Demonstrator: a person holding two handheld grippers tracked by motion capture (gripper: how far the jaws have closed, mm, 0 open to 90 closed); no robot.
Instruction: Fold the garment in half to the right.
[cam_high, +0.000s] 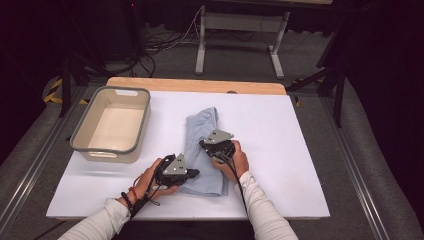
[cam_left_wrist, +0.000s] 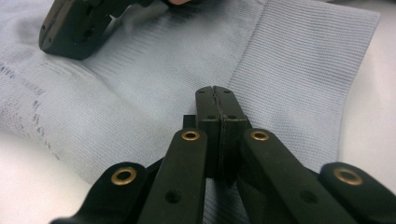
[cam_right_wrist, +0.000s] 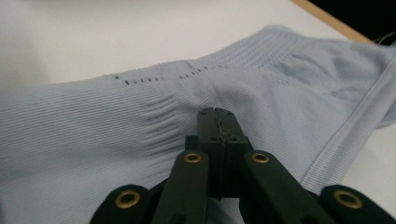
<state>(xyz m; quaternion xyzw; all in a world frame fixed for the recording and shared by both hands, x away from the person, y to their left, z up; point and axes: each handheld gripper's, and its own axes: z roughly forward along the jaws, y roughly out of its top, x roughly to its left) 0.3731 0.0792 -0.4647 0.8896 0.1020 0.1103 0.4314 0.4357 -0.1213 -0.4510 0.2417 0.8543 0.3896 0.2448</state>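
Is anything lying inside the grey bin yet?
No, in the high view the grey bin shows a bare floor, and the light blue garment lies on the table beside it.

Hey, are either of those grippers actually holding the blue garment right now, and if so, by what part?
Neither: the left gripper and right gripper are shut over the light blue garment with no cloth between them.

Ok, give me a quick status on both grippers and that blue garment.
Left gripper shut, nothing between its jaws, over the near end of the garment. Right gripper shut, also empty, over the cloth. Garment folded on the white table. Bin left, clear of it.
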